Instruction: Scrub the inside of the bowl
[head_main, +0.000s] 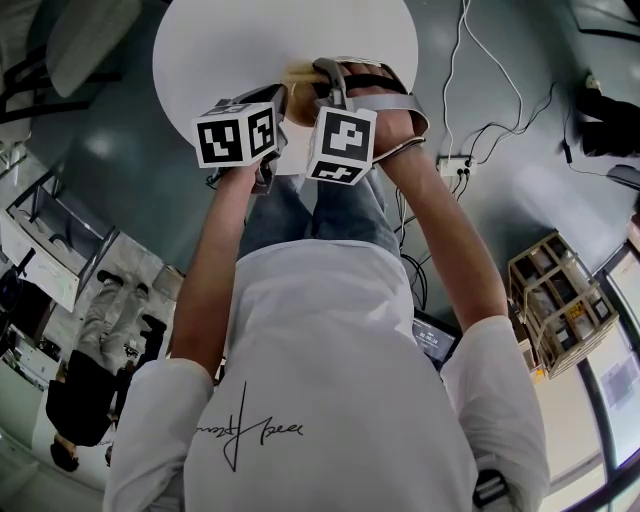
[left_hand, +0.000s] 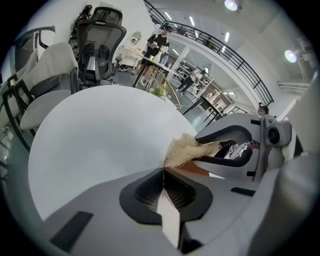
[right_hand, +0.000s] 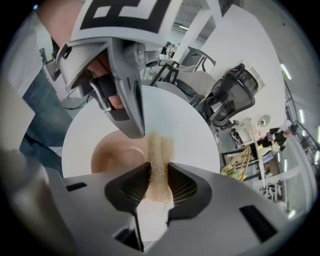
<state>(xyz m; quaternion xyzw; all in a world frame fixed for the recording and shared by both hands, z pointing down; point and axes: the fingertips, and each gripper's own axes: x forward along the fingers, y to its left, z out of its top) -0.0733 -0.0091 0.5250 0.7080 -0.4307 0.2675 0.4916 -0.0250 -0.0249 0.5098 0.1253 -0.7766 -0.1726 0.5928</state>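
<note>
A tan-brown bowl (right_hand: 112, 157) stands on the round white table (right_hand: 200, 135), near its front edge; in the head view only a sliver of the bowl (head_main: 300, 73) shows behind the marker cubes. My left gripper (left_hand: 163, 172) is shut, its tips coming down on the bowl's rim (right_hand: 136, 131), which runs edge-on between the jaws. My right gripper (right_hand: 159, 182) is shut on a pale fibrous scrubber (right_hand: 159, 160), whose free end hangs over the bowl's inside. From the left gripper view the scrubber (left_hand: 184, 149) sticks out of the right gripper (left_hand: 207, 148) just past my left jaws.
Office chairs (left_hand: 97, 40) stand behind the table. On the floor to the right are cables with a power strip (head_main: 455, 165) and a wooden crate (head_main: 560, 300). Other people (head_main: 90, 400) stand at the left in the head view.
</note>
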